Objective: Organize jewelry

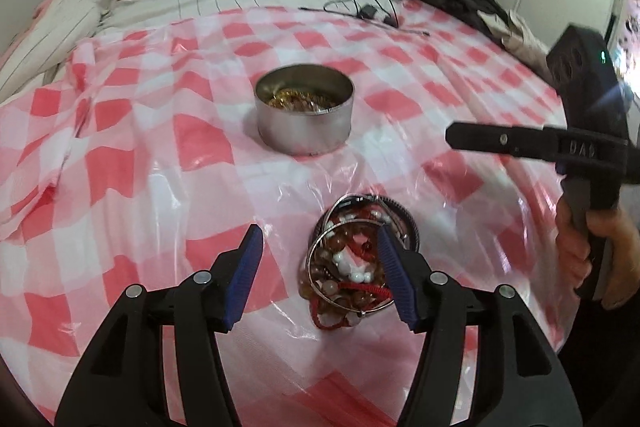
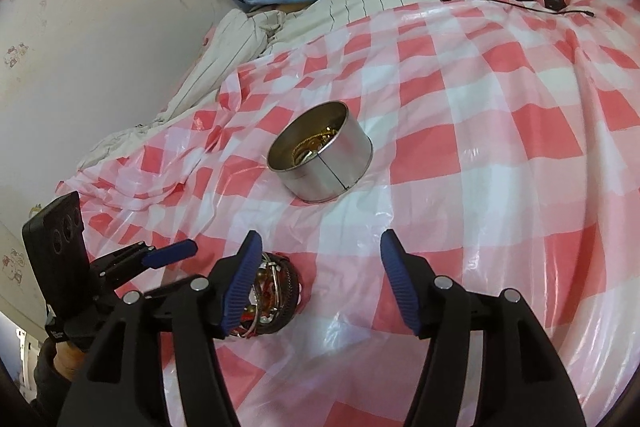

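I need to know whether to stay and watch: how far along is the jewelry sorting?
Partly done. Some gold-coloured pieces already lie inside the metal tin. Nothing is held: the left gripper stands open at the pile of bracelets, one pad against it, and the right gripper is open and empty beside the pile. Left to do: the whole tangled pile still lies on the checked plastic sheet.

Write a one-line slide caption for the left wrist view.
Open left gripper over a bracelet pile on checked cloth, tin beyond.

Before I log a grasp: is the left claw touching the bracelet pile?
Cannot tell: in the left wrist view, one pad overlaps the bracelet pile, contact unclear.
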